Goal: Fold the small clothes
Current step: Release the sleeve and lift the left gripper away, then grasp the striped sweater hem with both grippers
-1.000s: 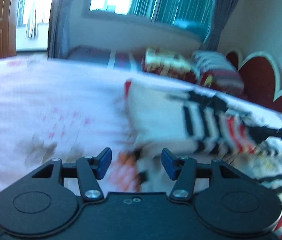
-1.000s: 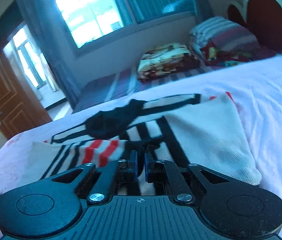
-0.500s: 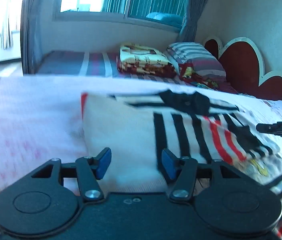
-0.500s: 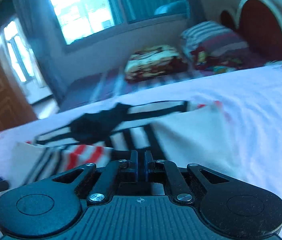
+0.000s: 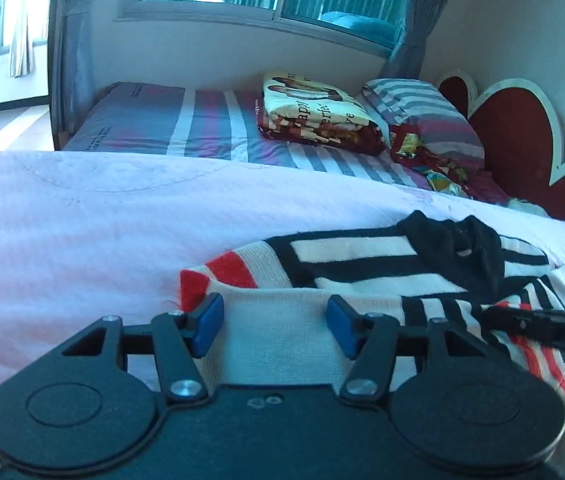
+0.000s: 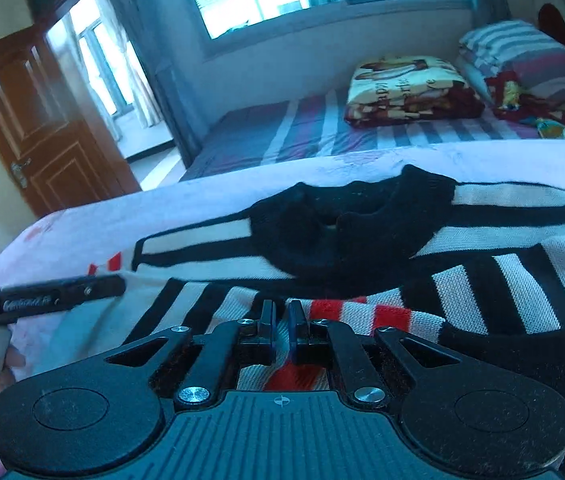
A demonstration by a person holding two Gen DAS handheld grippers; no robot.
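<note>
Your left gripper [image 5: 272, 326] gapes; your right gripper [image 6: 280, 326] pinches, seemingly, sweater [image 6: 462, 280] sleeve at six o'clock; folding half done.

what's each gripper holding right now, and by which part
Right gripper is shut on the striped sweater, pinching a folded-over red-striped section. Left gripper is open over the cream part, holding nothing.

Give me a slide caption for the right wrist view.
Right gripper pinching a black, white and red striped knit sweater on the pink bedsheet.
</note>
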